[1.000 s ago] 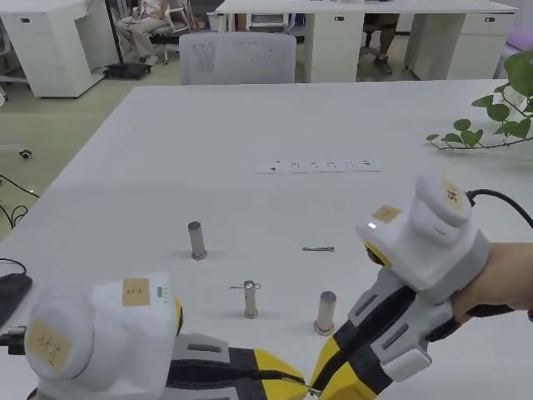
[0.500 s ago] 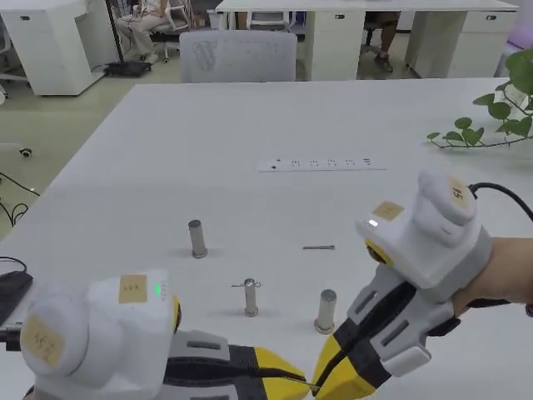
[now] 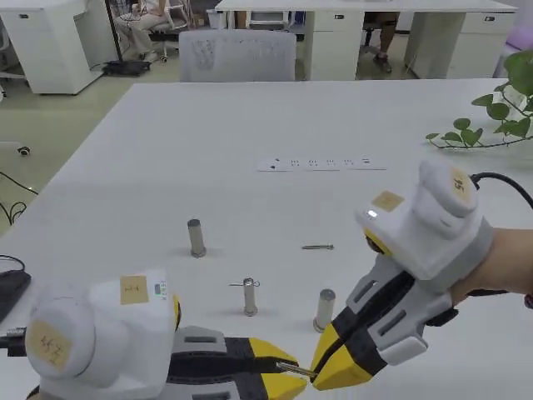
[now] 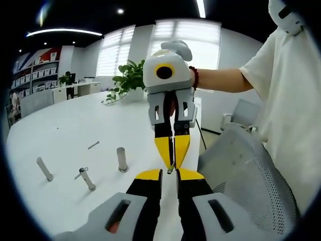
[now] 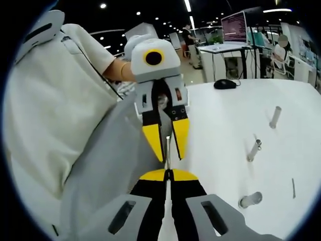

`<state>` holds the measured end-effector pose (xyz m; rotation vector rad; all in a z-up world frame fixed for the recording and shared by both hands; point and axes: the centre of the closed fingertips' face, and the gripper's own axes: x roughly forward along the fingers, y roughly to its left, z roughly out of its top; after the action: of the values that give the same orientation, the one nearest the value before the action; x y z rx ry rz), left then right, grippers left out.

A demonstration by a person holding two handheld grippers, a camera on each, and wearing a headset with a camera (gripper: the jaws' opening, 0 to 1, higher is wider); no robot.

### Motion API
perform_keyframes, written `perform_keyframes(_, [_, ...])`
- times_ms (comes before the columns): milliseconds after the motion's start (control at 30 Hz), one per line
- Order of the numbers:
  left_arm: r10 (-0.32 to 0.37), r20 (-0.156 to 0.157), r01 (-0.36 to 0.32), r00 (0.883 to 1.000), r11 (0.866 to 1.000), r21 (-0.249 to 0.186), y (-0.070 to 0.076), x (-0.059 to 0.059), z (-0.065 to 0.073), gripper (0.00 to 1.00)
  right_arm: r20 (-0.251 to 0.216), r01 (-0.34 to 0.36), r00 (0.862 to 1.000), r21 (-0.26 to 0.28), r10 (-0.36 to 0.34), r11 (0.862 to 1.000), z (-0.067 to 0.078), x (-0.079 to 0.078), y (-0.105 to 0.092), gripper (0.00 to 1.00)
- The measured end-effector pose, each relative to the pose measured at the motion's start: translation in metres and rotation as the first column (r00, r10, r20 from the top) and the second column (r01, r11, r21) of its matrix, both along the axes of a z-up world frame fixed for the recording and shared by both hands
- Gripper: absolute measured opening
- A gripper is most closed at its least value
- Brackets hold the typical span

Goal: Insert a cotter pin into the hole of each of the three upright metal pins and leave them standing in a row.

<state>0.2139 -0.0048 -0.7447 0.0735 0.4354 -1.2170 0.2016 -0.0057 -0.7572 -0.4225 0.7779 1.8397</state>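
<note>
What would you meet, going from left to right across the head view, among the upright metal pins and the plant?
bare pin → pin with a cotter pin through it → second bare pin → plant

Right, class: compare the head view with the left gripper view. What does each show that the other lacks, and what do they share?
Head view: a power strip on the table and black cables on the floor. Left gripper view: the person's white shirt, a mesh chair back and bright windows. Shared: the three upright metal pins, a fitted cotter pin in the middle one, a loose cotter pin on the table, the plant, and the right gripper, fingers shut on a held cotter pin.
</note>
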Motion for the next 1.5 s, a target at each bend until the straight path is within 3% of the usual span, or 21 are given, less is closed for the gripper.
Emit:
perform_keyframes(200, [0.052, 0.002, -0.052, 0.999, 0.998, -0.028, 0.006, 0.009, 0.003, 0.21, 0.033, 0.042, 0.999, -0.045, -0.040, 0.998, -0.002, 0.011, -0.006, 0.03])
perform_keyframes(500, [0.144, 0.013, -0.143, 0.989, 0.989, -0.047, 0.010, 0.024, -0.001, 0.26, 0.075, 0.099, 0.993, -0.090, -0.093, 0.991, -0.003, 0.025, -0.017, 0.03])
perform_keyframes(700, [0.215, 0.024, -0.214, 0.976, 0.976, -0.051, 0.011, 0.040, -0.005, 0.26, 0.110, 0.153, 0.984, -0.138, -0.138, 0.979, -0.008, 0.037, -0.026, 0.03])
perform_keyframes(933, [0.235, 0.040, -0.233, 0.971, 0.971, -0.063, 0.006, 0.051, -0.007, 0.27, 0.163, 0.207, 0.970, -0.175, -0.179, 0.963, -0.015, 0.052, -0.038, 0.03])
perform_keyframes(1233, [0.250, 0.054, -0.248, 0.967, 0.968, -0.041, -0.002, 0.065, -0.022, 0.29, 0.222, 0.311, 0.940, -0.239, -0.260, 0.920, -0.030, 0.073, -0.059, 0.03])
perform_keyframes(1433, [0.263, 0.058, -0.263, 0.963, 0.965, -0.005, -0.001, 0.080, -0.036, 0.30, 0.236, 0.349, 0.927, -0.263, -0.291, 0.899, -0.038, 0.082, -0.065, 0.03])
perform_keyframes(1500, [0.267, 0.056, -0.268, 0.962, 0.964, 0.002, -0.003, 0.084, -0.040, 0.30, 0.239, 0.371, 0.920, -0.274, -0.311, 0.887, -0.040, 0.086, -0.067, 0.03])
